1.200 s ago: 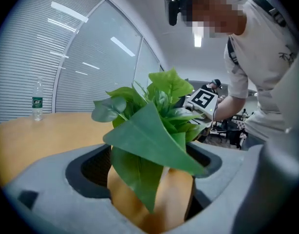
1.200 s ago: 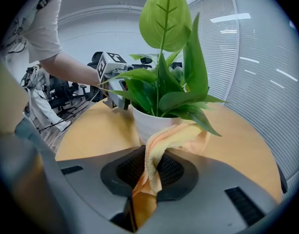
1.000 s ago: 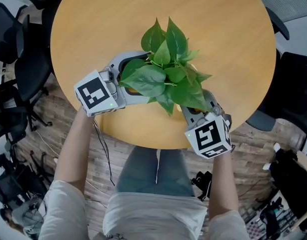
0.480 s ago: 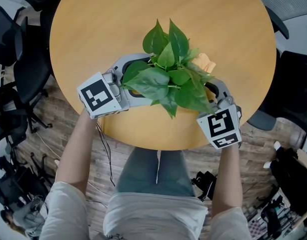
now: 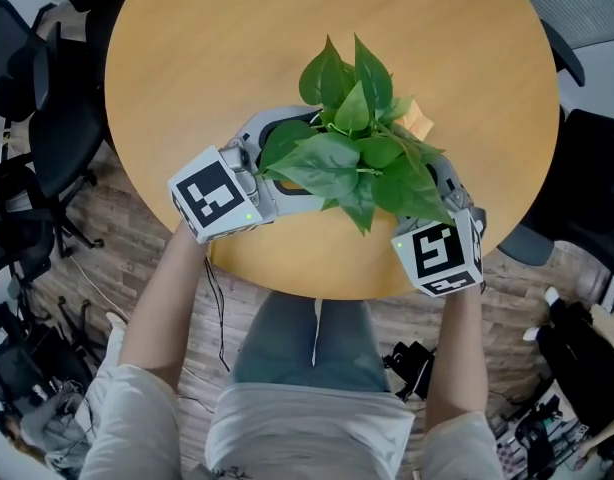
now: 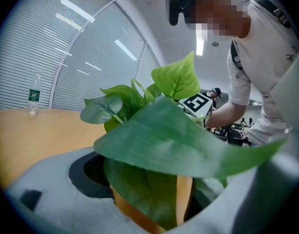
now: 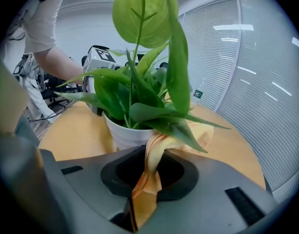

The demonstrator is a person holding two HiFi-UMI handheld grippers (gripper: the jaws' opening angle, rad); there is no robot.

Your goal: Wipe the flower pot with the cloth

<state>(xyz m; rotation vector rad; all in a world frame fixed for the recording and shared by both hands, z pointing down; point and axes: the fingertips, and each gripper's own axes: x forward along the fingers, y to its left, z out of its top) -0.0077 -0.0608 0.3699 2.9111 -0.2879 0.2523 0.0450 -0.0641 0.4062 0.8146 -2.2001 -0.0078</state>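
A: Where does the pot (image 7: pixel 124 133) stand?

B: On the table (image 5: pixel 237 48), on the half nearer the person, between the two grippers, mostly hidden from above by its leaves (image 5: pixel 357 158).

A: And the grippers?

B: The left gripper (image 6: pixel 154 194) has its jaws on either side of the pot. It looks clamped on it, though foliage covers the contact. The right gripper (image 7: pixel 142 189) pinches a narrow fold of the cloth (image 7: pixel 154 147), and the free end lies against the pot's wall under a leaf.

A: What worries you?

B: Three things. A hard sideways wipe could twist the smooth round pot in the left jaws and tip it or slide it toward the table's edge. The pinch on the cloth is thin, so dragging it across the pot might pull the fold out. And the leaves hang right over the right jaws, so a sweep around the wall could snag or tear one.
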